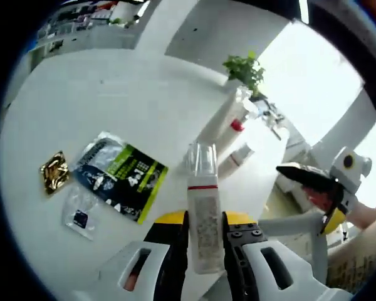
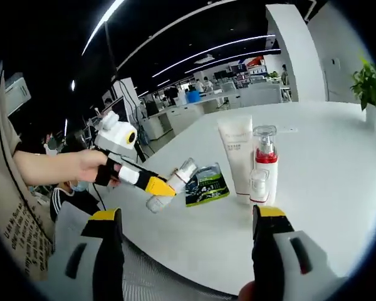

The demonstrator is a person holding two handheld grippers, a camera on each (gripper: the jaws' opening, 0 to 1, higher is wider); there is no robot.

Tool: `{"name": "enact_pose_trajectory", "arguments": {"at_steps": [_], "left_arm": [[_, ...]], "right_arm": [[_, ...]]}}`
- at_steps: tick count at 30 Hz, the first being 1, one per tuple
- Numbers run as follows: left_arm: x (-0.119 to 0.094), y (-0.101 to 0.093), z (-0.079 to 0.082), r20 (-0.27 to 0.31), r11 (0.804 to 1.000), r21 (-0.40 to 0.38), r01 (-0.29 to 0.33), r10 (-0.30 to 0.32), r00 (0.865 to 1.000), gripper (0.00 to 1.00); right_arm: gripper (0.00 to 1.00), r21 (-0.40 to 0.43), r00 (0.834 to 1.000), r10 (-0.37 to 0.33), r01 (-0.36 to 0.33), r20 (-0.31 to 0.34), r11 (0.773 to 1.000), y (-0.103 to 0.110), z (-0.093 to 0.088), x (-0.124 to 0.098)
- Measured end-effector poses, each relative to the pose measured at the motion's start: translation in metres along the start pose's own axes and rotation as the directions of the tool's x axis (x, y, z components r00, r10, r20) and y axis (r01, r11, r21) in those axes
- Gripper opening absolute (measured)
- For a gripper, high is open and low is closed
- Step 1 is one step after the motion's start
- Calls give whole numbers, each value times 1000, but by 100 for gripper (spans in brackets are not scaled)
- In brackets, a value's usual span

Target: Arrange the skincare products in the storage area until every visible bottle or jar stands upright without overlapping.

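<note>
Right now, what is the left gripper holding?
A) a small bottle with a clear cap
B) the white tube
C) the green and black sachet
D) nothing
A: in the left gripper view the left gripper is clamped on the small clear-capped bottle, lifted off the table.

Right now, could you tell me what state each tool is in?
Left tool: shut on a clear-capped bottle.
Right tool: open, holding nothing.
</note>
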State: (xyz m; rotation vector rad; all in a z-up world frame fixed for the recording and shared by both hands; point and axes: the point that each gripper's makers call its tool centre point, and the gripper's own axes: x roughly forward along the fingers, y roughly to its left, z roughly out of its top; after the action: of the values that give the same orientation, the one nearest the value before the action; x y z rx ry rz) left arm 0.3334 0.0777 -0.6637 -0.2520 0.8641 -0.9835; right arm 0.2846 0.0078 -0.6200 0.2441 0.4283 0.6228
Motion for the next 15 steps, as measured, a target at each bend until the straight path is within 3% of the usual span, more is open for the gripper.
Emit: {"name": "enact_pose_trajectory", "arguments": {"at_steps": [3,4,7,10,15], "left_arm": [[-7,-36,14,76,991,25,132,-134,988,17],[-7,-39,16,89,989,30,142,-144,986,17],[-15,-67,25,141,971,48,236,-241,960,17],[-20,-85,27,158,954,96,282,-295,942,17],[-27,-104,25,157,931,197,307,-339,928,17]], "right_arm": [[83,62,997,34,-39,76,997,9,26,3],[82,71,994,46,-54,101,996,12,33,3],[76,107,980,102,-121,169,987,26,56,5],[68,93,975,136,-154,175,984,35,65,8],[55,81,972,158,-174,174,981,36,70,12]]}}
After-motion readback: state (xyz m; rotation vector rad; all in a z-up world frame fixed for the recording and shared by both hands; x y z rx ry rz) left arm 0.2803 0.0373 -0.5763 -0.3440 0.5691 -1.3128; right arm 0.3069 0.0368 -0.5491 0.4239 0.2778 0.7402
